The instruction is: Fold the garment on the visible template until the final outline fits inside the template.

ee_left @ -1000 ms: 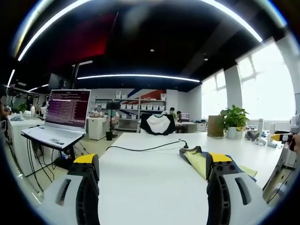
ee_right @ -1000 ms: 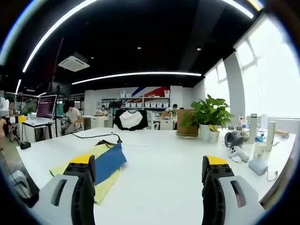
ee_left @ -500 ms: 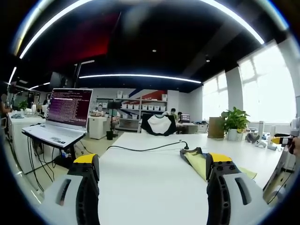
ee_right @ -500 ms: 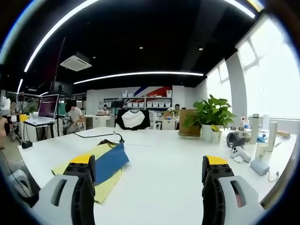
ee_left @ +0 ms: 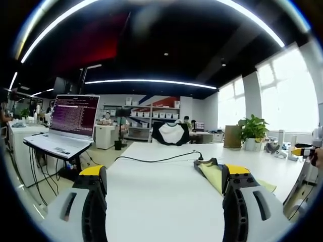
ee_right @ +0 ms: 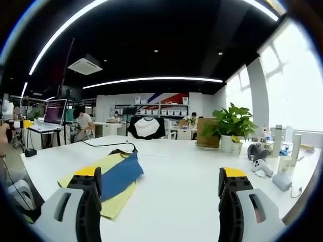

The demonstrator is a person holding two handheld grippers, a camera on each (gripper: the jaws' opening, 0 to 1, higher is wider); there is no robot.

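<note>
stretching across both views, a long white table lies beneath the tongs and carries everything named below. in the right gripper view the yellow template lies flat on it, just ahead of that tong's left jaw, and the blue garment lies on top of the template, folded into a narrow band with yellow showing on both long sides. a dark bit of something sits at the far end of the garment; what it is cannot be told. the right tongs stand spread wide with bare table between the jaws, pinching nothing, and the garment is off to the left of the gap. the left tongs are spread wide too, holding nothing; in the left gripper view the template lies just beside and partly behind the right jaw, with a sliver of blue past it. a laptop with a lit screen stands on a side stand far left of the left tongs. a potted plant stands far ahead of the right tongs' right jaw. a black cable runs across the table ahead of the left tongs toward the template's far end.
</note>
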